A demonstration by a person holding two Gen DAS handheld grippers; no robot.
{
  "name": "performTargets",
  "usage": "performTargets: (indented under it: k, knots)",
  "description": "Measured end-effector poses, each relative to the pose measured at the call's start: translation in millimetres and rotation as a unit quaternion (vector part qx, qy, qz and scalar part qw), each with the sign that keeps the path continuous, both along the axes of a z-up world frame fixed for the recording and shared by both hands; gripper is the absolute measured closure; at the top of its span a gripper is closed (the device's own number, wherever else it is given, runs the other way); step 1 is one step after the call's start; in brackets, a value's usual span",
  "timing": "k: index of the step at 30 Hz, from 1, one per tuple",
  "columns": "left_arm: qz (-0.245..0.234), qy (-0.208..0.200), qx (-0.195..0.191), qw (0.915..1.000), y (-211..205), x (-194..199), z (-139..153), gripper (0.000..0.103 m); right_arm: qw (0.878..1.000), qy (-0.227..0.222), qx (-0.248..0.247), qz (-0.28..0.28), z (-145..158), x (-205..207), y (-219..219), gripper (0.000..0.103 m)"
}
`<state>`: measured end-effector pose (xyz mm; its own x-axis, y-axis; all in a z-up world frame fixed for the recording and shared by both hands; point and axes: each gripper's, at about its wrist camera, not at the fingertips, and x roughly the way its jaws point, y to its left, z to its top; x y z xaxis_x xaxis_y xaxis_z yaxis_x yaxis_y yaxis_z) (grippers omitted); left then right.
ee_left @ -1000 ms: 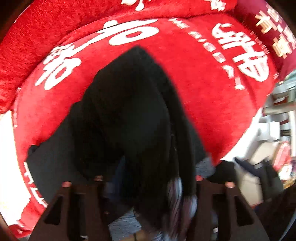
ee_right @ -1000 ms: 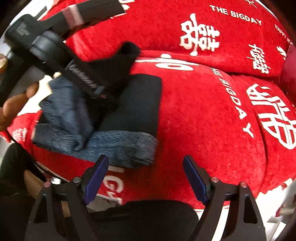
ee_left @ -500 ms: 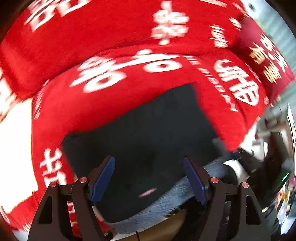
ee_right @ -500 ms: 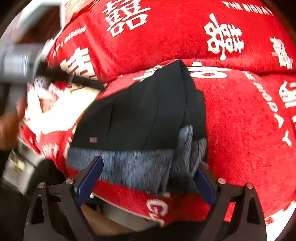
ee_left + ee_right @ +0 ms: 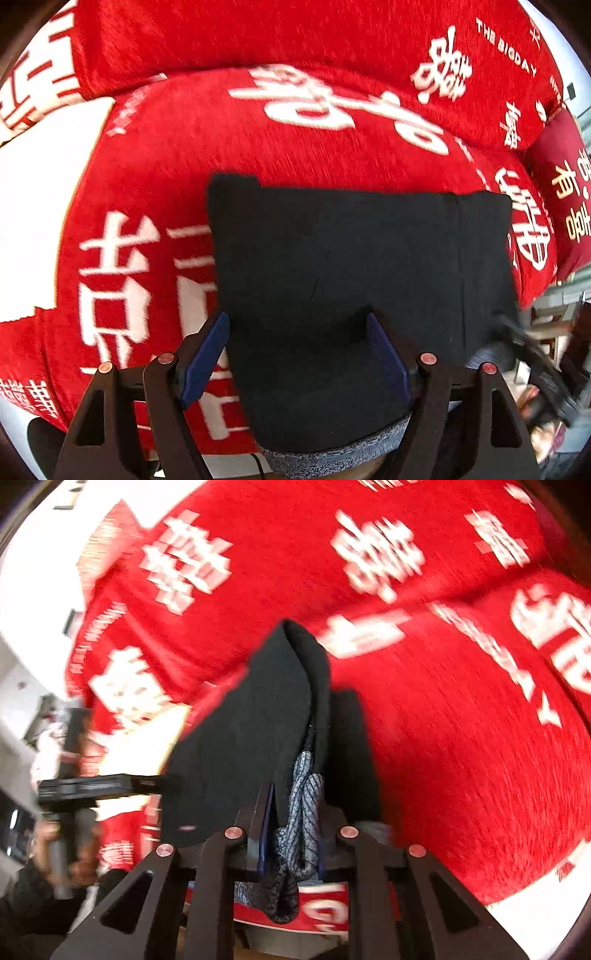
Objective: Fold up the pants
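Observation:
The black pants [image 5: 351, 266] lie folded in a flat rectangle on the red sofa cover, with a grey fleece lining [image 5: 332, 456] showing at the near edge. My left gripper [image 5: 299, 354] is open and empty, just above the near part of the pants. My right gripper [image 5: 291, 812] is shut on the bunched near right edge of the pants [image 5: 258, 720], with grey lining [image 5: 306, 812] squeezed between the pads. The fabric rises in a ridge ahead of it.
The red sofa cover [image 5: 258, 129] with white characters covers seat and backrest. A dark red cushion [image 5: 565, 199] sits at the right. Cluttered furniture [image 5: 554, 369] stands beyond the sofa's right front edge. My left gripper's handle and hand [image 5: 74, 812] show in the right wrist view.
My left gripper let go of the pants, which now lie flat, and it pulled back open. My right gripper moved in and shut on the pants' near edge.

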<state>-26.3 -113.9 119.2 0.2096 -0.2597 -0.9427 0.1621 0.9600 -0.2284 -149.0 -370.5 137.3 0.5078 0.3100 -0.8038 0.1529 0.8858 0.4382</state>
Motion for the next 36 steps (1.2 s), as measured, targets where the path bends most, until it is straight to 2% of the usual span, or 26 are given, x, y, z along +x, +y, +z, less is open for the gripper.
performTargets:
  k: [2,3,4,6,8,9,10,12,14,16,21,22,23,25,27,30,34,36]
  knots:
    - [-0.004,-0.012,0.011,0.9999,-3,-3,2,0.025,1.000,-0.012,0.013,-0.007,-1,-4,-3,0.078]
    - [-0.006,-0.014,0.011,0.9998,-2,-4,2,0.025,1.000,-0.015,0.006,-0.004,5,-5,0,0.070]
    - [-0.005,-0.014,0.011,0.9998,0,-4,4,0.025,1.000,-0.011,-0.017,-0.003,11,-5,4,0.057]
    - [0.010,-0.022,0.016,0.9996,7,-3,10,0.025,0.997,-0.013,-0.072,-0.012,28,-5,9,0.049]
    - [0.026,-0.040,0.021,0.9986,13,1,18,0.025,0.992,-0.046,-0.116,-0.015,51,-4,16,0.046]
    - [0.028,-0.044,0.022,0.9984,14,5,19,0.025,0.988,-0.067,-0.138,-0.010,65,-3,22,0.038]
    - [0.033,-0.047,0.026,0.9980,14,10,21,0.025,0.984,-0.087,-0.154,0.000,77,3,31,0.025]
    - [0.038,-0.049,0.034,0.9975,13,20,21,0.025,0.976,-0.112,-0.183,0.042,90,21,51,0.018]
    - [0.046,-0.055,0.056,0.9959,10,31,21,0.025,0.968,-0.107,-0.211,0.090,87,54,75,0.018]
    - [0.049,-0.057,0.070,0.9947,8,38,19,0.025,0.965,-0.095,-0.214,0.117,76,81,88,0.018]
    - [0.051,-0.049,0.076,0.9946,9,45,11,0.025,0.967,-0.054,-0.217,0.123,47,123,95,0.018]
    - [0.051,-0.047,0.077,0.9946,10,46,9,0.021,0.966,-0.044,-0.224,0.119,44,128,93,0.018]
    - [0.055,-0.047,0.085,0.9938,11,46,7,0.013,0.966,-0.028,-0.231,0.113,38,131,89,0.018]
    - [0.061,-0.052,0.095,0.9922,13,47,4,0.007,0.968,0.002,-0.229,0.100,25,137,80,0.017]
    - [0.064,-0.049,0.087,0.9930,15,49,-2,0.007,0.975,0.006,-0.200,0.093,20,135,70,0.017]
    - [0.067,-0.044,0.078,0.9938,17,51,-7,0.007,0.977,0.015,-0.190,0.099,9,132,65,0.016]
    - [0.063,-0.043,0.080,0.9939,15,52,-9,0.007,0.974,0.017,-0.201,0.100,3,135,67,0.014]
    - [0.060,-0.045,0.083,0.9937,15,51,-6,0.007,0.972,0.019,-0.213,0.099,11,135,71,0.014]
